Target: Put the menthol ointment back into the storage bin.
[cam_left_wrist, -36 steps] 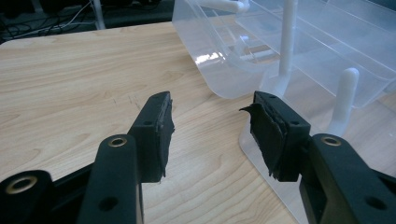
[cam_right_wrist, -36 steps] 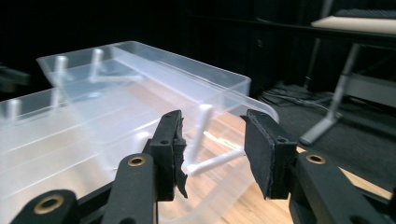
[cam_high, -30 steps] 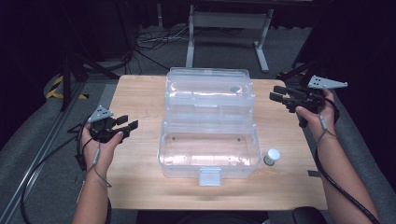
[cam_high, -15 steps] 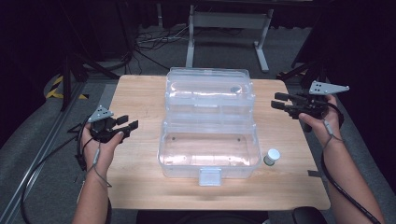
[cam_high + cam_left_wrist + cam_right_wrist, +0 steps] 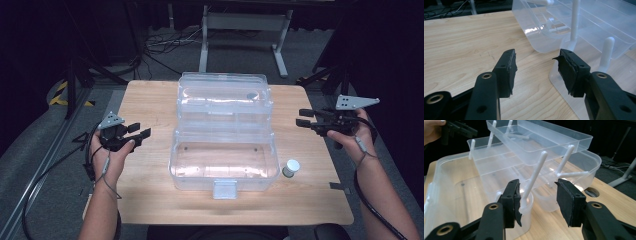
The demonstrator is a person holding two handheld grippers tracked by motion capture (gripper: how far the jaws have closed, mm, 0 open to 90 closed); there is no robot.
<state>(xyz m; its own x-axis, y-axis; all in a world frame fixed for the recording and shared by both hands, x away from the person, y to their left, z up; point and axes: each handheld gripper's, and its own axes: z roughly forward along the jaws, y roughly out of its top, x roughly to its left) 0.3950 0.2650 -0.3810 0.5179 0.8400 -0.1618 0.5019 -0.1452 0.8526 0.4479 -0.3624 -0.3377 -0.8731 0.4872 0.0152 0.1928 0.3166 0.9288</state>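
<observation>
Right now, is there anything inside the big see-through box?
The clear box stands open and its bottom bin looks empty: just wood grain showing through. One small grey round thing sits in the top tray. The little white-capped jar stands outside, on the table.

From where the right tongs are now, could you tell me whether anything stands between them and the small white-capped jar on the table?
Nothing visible does. The right tongs hover open beside the clear box, and the small jar stands apart on bare wooden table, nearer the person.

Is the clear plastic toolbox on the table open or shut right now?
Open. The clear toolbox has its tiers swung up and back on white arms, leaving the empty bottom bin uncovered.
</observation>
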